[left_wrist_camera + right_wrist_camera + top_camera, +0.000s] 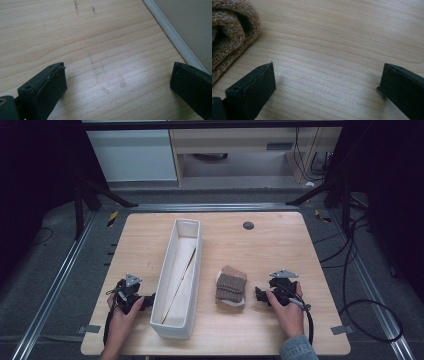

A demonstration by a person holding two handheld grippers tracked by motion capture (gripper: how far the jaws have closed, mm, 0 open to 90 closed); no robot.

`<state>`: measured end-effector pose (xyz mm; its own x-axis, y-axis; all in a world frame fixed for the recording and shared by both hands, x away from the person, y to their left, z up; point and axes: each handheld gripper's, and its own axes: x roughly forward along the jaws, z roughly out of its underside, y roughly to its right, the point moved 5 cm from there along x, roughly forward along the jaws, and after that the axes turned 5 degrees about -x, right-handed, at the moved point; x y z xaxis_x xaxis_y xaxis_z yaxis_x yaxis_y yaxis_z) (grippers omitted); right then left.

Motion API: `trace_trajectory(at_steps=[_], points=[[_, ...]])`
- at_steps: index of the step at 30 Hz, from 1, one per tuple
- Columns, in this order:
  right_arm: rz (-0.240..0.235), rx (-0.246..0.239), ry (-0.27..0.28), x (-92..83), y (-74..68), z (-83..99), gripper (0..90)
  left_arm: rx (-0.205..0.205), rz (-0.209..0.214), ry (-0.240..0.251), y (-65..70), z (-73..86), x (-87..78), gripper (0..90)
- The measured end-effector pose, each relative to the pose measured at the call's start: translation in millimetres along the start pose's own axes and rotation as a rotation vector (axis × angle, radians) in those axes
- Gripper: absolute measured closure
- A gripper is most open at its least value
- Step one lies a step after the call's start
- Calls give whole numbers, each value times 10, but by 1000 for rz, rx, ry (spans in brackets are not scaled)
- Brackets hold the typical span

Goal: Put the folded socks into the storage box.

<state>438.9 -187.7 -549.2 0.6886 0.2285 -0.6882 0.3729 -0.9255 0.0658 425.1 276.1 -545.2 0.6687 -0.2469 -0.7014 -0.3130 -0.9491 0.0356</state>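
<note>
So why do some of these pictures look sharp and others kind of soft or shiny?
High view: evenly lit table, dark surroundings, slightly soft detail. Left gripper view: a pale sheen of glare on the wood between the open jaws, which are near and a little blurred. Right gripper view: crisp wood grain, the knitted socks soft at the corner.

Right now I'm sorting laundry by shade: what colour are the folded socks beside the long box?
Flecked brown knit socks, clearest in the right gripper view.

Overhead light brightens the table (270,245) against dark surroundings; the gripper views show soft glare (slightly blurred).
</note>
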Motion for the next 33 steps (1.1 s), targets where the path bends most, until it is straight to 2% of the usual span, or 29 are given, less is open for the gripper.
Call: trace_trajectory(at_steps=[11,15,27,31,32,33], points=[[-3,5,1,-13,-4,10,9,1,3,2,9,6,-4,0],[-8,4,-5,-60,-3,19,63,1,4,2,10,6,-4,0],[-35,-91,-7,-417,-17,-109,65,-2,2,2,11,7,-4,0],[-63,-150,-21,-551,-57,-205,73,-3,3,-2,13,4,-1,0],[-63,-150,-21,-551,-57,-205,73,-3,3,-2,13,4,-1,0],[-70,-176,-25,-607,-77,-246,74,-3,2,-2,13,4,-1,0]])
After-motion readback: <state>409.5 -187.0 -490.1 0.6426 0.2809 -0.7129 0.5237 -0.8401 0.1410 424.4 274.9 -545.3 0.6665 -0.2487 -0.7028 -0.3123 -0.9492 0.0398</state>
